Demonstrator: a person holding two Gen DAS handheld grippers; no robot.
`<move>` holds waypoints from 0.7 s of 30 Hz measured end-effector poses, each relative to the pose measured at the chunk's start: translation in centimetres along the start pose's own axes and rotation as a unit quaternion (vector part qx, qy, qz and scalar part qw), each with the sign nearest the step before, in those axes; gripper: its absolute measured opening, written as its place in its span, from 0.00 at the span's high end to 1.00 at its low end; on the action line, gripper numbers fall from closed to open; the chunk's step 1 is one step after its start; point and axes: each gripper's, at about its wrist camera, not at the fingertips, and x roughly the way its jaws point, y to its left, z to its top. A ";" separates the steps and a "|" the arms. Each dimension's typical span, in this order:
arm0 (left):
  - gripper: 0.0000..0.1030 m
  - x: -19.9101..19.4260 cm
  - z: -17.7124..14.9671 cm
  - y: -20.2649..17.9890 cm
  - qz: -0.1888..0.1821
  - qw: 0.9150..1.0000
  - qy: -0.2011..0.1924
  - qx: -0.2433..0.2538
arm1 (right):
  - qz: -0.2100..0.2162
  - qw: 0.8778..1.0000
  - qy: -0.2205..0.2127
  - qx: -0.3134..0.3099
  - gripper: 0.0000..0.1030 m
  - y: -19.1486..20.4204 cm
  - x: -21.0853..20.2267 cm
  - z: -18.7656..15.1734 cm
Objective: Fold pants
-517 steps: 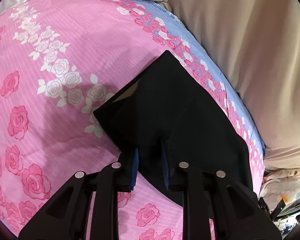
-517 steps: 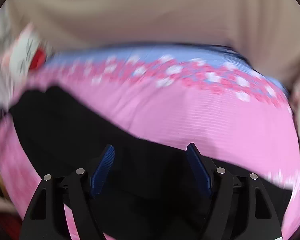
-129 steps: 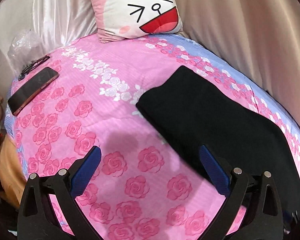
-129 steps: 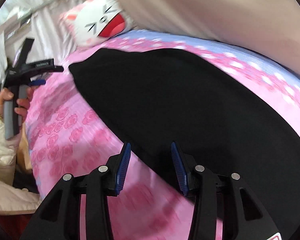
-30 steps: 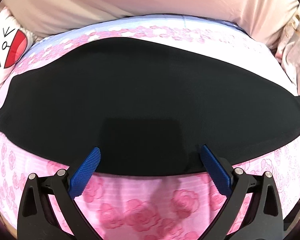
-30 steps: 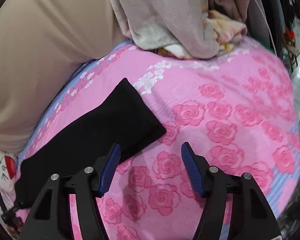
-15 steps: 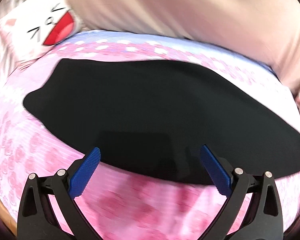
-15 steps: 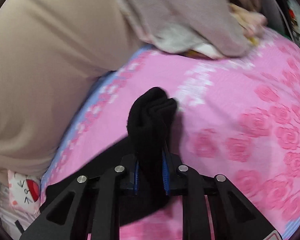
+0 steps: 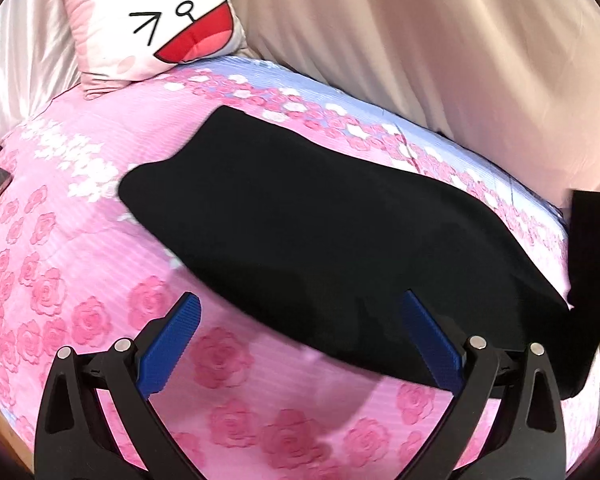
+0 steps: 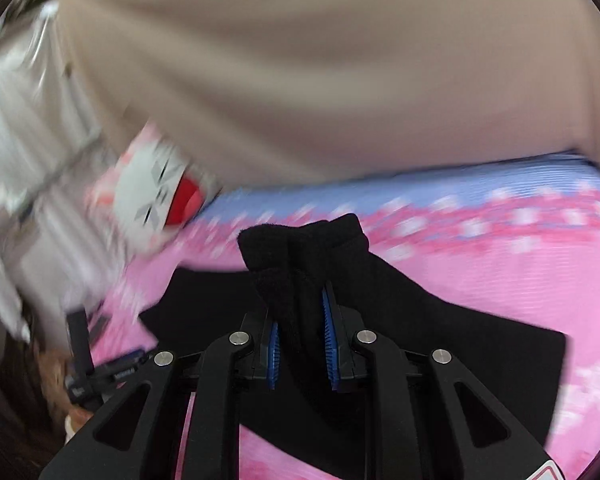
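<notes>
The black pants (image 9: 320, 216) lie across the pink sheet (image 9: 60, 272), a cat pillow (image 9: 156, 28) beyond them and a beige curtain (image 9: 440, 40) behind, while the left gripper (image 9: 300, 344) hangs wide open and empty over their near edge and the right gripper (image 10: 300, 344), just closed, pinches their lifted end.

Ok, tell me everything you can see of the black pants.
The black pants are plain, matte, soft cloth, already folded into one long strip lying flat on the pink rose bedsheet. One end is bunched and lifted off the bed, pinched in the right gripper, whose jaws have just closed on it. The left gripper is open above the near edge, not touching.
</notes>
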 end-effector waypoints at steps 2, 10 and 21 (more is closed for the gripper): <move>0.05 -0.1 -0.3 0.7 0.000 1.000 -0.001 -0.003 | 0.006 0.999 0.040 -0.025 0.83 2.5 4.1 -1.3; 0.05 0.4 -0.9 3.5 -0.004 1.000 0.010 -0.019 | -0.041 0.988 0.123 -0.088 0.75 5.8 12.2 -9.1; 0.05 0.6 0.5 10.4 0.010 0.988 0.007 -0.152 | -0.015 0.996 0.057 -0.073 0.50 3.9 4.3 -9.3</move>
